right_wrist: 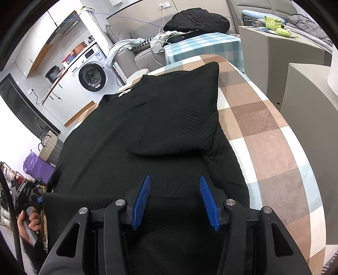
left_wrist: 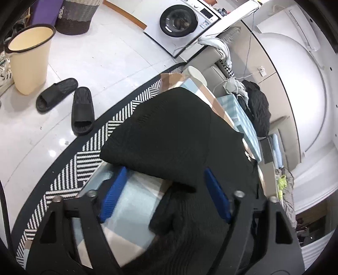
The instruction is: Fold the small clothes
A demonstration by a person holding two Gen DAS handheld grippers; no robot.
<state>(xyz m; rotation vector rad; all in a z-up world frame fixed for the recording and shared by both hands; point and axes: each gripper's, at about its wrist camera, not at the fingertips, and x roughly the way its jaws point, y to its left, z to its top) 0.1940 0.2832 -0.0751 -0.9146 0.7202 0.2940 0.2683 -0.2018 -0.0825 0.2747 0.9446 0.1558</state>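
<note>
Black knit top (right_wrist: 147, 131) lies mid-frame on checked surface (right_wrist: 264, 137), one flap folded over. Left tool (left_wrist: 164, 190) spread astride loose edge; right tool (right_wrist: 174, 201) spread above cloth. Soft, light, limp: pinch corners, hems.

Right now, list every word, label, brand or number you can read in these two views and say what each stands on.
None can be read.
Washing machine: control panel and a sticker by the door carry print, too small to read.
Black knit garment: a small white tag at the neck, blurred.
Green toy on the grey cabinet: no lettering visible.
Checked tablecloth, black slippers, cream bin: no text.
</note>
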